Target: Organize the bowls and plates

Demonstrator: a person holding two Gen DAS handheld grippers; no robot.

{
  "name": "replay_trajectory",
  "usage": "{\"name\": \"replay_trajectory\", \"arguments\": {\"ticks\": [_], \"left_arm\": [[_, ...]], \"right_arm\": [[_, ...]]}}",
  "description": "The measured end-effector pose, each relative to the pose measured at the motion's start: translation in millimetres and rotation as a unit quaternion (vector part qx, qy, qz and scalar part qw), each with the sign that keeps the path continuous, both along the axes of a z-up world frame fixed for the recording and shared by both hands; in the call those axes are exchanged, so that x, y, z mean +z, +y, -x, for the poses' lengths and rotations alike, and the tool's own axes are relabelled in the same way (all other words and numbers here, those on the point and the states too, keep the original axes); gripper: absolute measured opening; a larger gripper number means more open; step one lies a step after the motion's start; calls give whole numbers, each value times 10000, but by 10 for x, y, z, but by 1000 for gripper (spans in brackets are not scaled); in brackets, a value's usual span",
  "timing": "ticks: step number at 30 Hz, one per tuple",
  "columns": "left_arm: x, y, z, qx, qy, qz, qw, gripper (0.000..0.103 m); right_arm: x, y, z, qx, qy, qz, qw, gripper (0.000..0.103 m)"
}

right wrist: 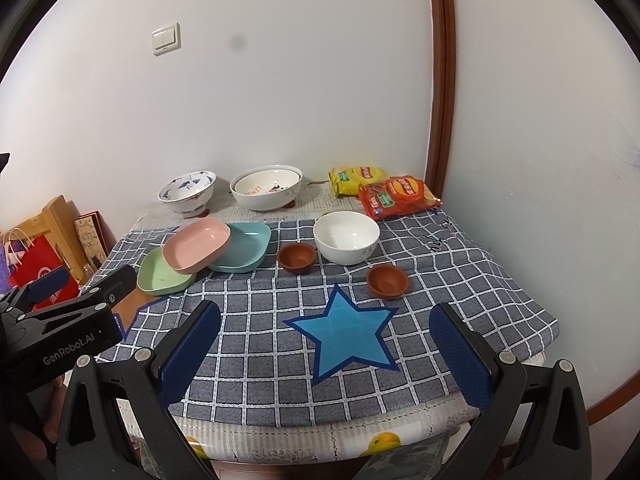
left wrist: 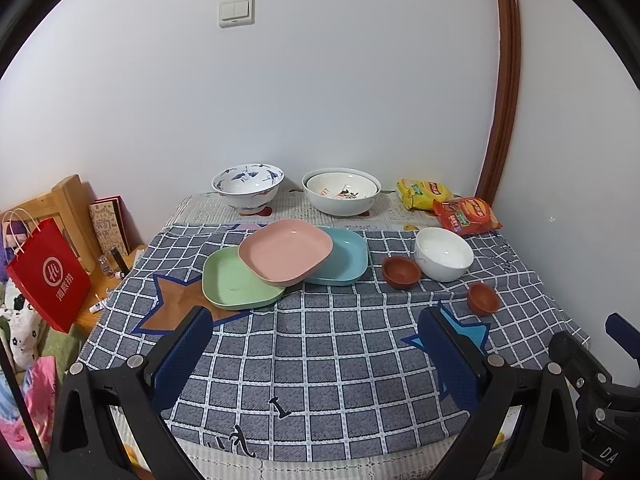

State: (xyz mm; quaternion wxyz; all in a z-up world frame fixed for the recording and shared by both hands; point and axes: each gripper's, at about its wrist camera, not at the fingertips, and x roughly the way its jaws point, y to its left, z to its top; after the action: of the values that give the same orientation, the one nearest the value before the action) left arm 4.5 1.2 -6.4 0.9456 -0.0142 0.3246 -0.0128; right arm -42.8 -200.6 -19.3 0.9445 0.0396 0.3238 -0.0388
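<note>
Three square plates overlap mid-table: a pink plate [left wrist: 286, 255] [right wrist: 197, 244] rests tilted on a green plate [left wrist: 236, 282] [right wrist: 162, 273] and a blue plate [left wrist: 342, 258] [right wrist: 244, 248]. A white bowl [left wrist: 443, 253] [right wrist: 346, 237] and two small brown bowls [left wrist: 401, 272] [right wrist: 296, 257], [left wrist: 483, 298] [right wrist: 387, 280] sit to the right. A blue-patterned bowl [left wrist: 248, 186] [right wrist: 187, 192] and a big white bowl with a smaller one nested inside [left wrist: 341, 191] [right wrist: 266, 187] stand at the back. My left gripper [left wrist: 316, 356] and right gripper [right wrist: 326, 356] are open and empty over the table's near edge.
The table [left wrist: 320, 360] has a checked grey cloth with star patches. Yellow [left wrist: 422, 193] and red [left wrist: 466, 216] snack packets lie at the back right corner. A red paper bag [left wrist: 46, 276] and a wooden stand are left of the table. Walls close the back and right.
</note>
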Motion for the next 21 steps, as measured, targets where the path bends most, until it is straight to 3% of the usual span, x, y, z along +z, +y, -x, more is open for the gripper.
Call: {"name": "replay_trajectory", "arguments": {"ticks": [3,13,21], "left_arm": [[-103,23,-120,7,77,-159,9998,103],[-497,144,-595,81,531,-74,9985,99],[-767,475,-979,314,1018,53,9943,93]], "right_arm": [[-80,9,-81,12,101,22,9999,103],[-472,5,-520,23,566,22,9984,94],[-721,111,-928,302,799,-281,9960,89]]}}
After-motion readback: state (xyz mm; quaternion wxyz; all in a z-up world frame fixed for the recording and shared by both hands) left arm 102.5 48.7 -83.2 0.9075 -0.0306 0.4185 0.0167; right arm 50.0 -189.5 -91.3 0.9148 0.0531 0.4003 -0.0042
